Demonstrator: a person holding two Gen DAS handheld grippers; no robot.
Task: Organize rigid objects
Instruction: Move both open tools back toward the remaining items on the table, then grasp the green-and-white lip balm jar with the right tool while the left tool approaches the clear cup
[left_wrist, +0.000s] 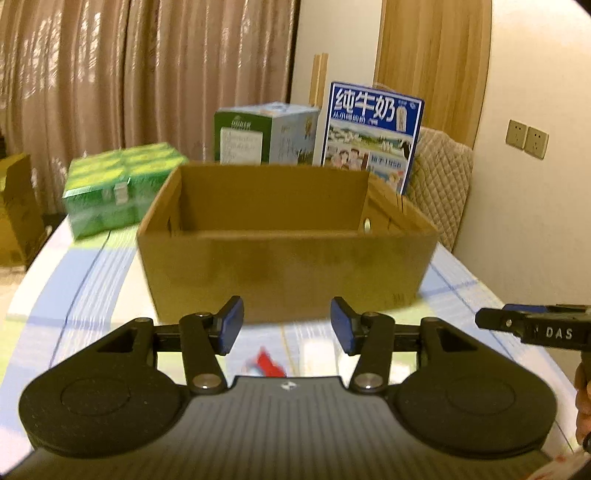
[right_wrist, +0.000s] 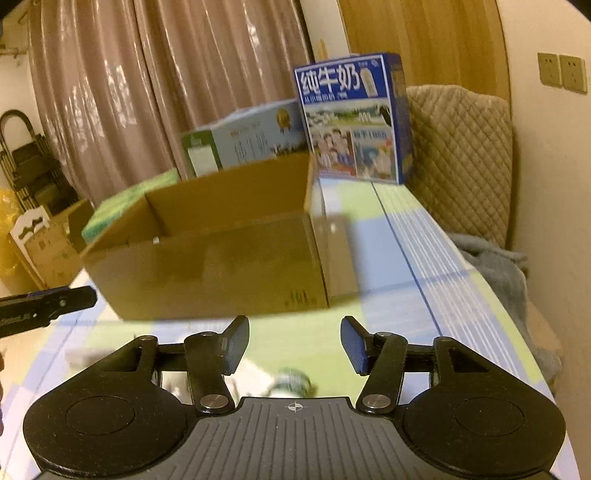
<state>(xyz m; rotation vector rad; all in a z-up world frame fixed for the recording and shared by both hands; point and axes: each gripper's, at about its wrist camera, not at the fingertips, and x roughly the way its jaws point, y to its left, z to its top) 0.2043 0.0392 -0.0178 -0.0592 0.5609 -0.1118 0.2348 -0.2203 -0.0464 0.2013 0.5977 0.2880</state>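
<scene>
From the left wrist, the left tool (left_wrist: 287, 325) is hovering with its jaws apart and gripping nothing, facing the open brown cardboard box (left_wrist: 284, 243) sitting on the striped tabletop (left_wrist: 92, 280). A blurred red object (left_wrist: 267, 363) is lying below the jaws.

From the right wrist, the right tool (right_wrist: 294, 345) is likewise standing parted and empty, near the same box (right_wrist: 207, 266).

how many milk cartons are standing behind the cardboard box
2: the blue milk carton behind its right end, the green-and-white milk carton behind its middle. The cardboard box may hide others.
</scene>
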